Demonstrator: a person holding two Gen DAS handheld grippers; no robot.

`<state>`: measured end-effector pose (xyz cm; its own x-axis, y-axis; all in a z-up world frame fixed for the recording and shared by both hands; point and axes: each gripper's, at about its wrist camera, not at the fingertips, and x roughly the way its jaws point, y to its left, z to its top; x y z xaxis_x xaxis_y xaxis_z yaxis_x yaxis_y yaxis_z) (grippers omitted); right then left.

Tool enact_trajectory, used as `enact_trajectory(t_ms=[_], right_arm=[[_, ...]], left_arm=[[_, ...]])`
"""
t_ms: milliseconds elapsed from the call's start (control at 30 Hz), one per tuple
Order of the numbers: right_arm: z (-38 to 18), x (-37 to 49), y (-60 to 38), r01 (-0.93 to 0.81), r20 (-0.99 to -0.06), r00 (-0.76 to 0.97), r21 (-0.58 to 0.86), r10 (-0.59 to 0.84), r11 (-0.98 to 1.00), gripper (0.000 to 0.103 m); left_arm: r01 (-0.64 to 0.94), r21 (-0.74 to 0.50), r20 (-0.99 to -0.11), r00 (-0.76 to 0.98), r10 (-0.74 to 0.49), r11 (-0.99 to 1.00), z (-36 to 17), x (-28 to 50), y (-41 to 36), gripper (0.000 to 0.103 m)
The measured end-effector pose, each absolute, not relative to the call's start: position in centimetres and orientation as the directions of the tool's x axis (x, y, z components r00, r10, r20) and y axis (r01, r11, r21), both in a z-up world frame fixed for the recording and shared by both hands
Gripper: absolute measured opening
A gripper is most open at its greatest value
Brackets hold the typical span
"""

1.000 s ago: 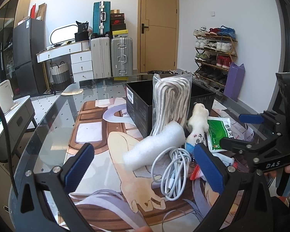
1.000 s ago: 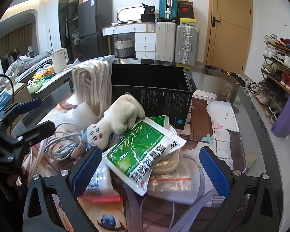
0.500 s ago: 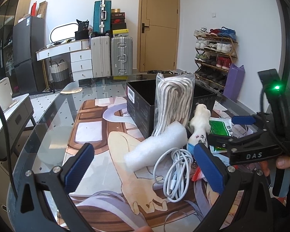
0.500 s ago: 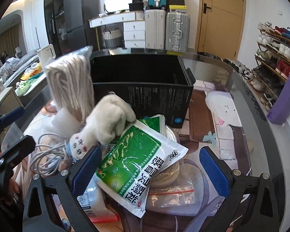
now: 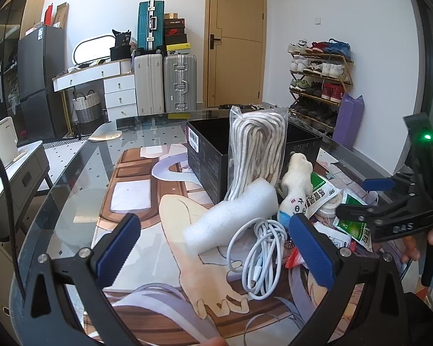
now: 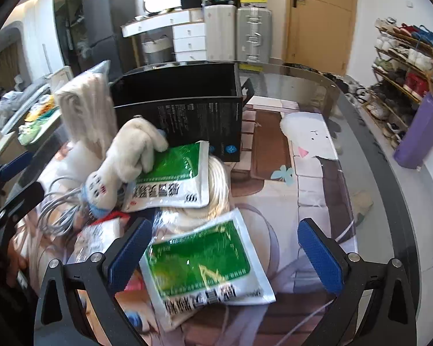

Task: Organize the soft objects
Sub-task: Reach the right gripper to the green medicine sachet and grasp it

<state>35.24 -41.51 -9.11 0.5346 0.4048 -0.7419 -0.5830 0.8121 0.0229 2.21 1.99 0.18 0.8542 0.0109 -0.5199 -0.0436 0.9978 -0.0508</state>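
Left wrist view: the left gripper (image 5: 213, 242) hangs with jaws wide and empty over the table. At its 12 o'clock lies a white foam roll (image 5: 231, 213), light and squashy, best pinched mid-length; at 1 o'clock a coiled white cable (image 5: 259, 250), floppy, best taken across the bundle. The bagged rope (image 5: 255, 150) leans on the black box (image 5: 207, 155).

Right wrist view: the right gripper (image 6: 225, 248) is spread wide, holding nothing, with a green sachet (image 6: 207, 262) between its pads. The sachet looks slick and limp; an edge grip seems safest. At 11 o'clock a plush toy (image 6: 130, 158) rests on a second sachet (image 6: 173, 181).
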Motion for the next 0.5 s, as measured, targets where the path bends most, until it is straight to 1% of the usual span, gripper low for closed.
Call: enact_trajectory(t_ms=[267,400,500], right_arm=[[-9.5,33.6,-42.9,-0.699,-0.747,0.465,0.019,0.475,0.715,0.103],[-10.2,33.4,-42.3,-0.719,-0.765,0.454,-0.013,0.456,0.695,0.103],[-10.4,33.3,-41.9,-0.724,-0.776,0.44,-0.009,0.452,0.69,0.103]], left_arm=[[-0.04,-0.049,-0.522,0.853,0.009,0.998,0.1,2.1,1.7,0.103],[-0.04,-0.048,-0.522,0.853,0.009,0.998,0.2,2.1,1.7,0.103],[-0.04,-0.048,-0.522,0.853,0.009,0.998,0.2,2.1,1.7,0.103]])
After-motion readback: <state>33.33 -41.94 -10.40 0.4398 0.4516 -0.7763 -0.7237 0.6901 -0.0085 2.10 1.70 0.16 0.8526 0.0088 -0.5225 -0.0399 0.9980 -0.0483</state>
